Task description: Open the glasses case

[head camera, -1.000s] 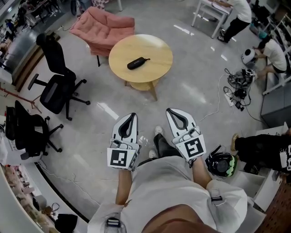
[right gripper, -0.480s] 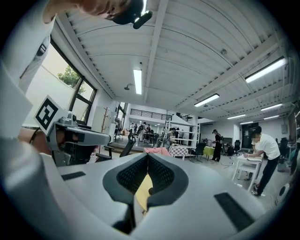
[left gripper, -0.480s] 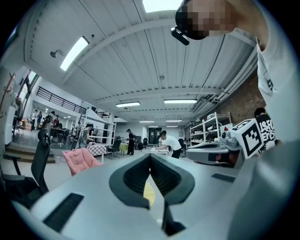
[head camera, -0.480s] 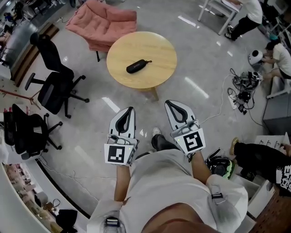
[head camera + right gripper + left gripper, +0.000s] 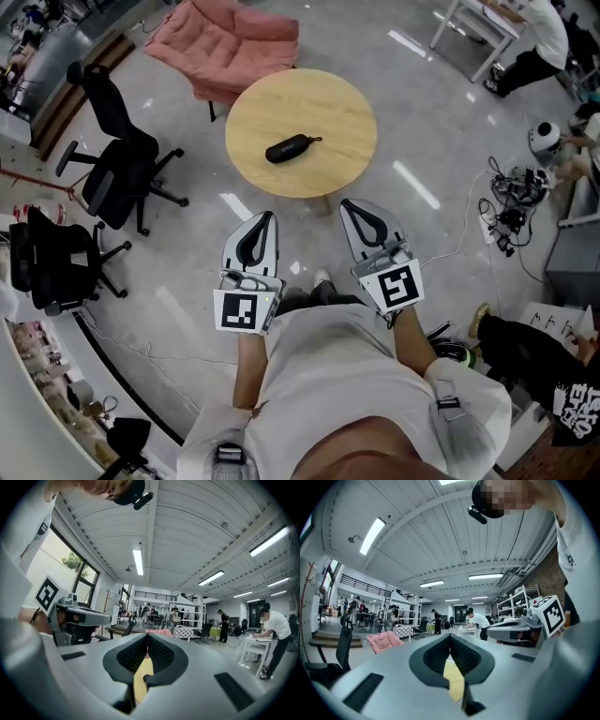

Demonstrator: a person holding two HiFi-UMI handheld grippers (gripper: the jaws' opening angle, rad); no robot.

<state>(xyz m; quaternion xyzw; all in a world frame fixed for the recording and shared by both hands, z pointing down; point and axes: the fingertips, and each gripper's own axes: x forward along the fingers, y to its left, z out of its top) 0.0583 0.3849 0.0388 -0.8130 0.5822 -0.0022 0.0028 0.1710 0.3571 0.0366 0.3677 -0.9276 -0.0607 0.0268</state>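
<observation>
A black glasses case [image 5: 292, 147] lies closed on a round wooden table [image 5: 347, 117] ahead of me, in the head view. My left gripper [image 5: 269, 217] and right gripper [image 5: 346, 204] are held level side by side, short of the table's near edge, both shut with nothing between the jaws. In the left gripper view the left gripper's tips [image 5: 450, 635] meet, and a strip of the yellow table [image 5: 455, 681] shows through the gap below. In the right gripper view the right gripper [image 5: 148, 635] also stands shut, with the table [image 5: 140, 679] seen below its tips.
A pink cushioned chair [image 5: 225, 42] stands behind the table. Two black office chairs [image 5: 117, 159] stand to the left. Cables and a power strip [image 5: 511, 211] lie on the floor to the right. People work at benches in the background [image 5: 269, 637].
I have walked toward the table: it and the case have come nearer to the grippers in the head view. Both grippers stay shut and side by side.
</observation>
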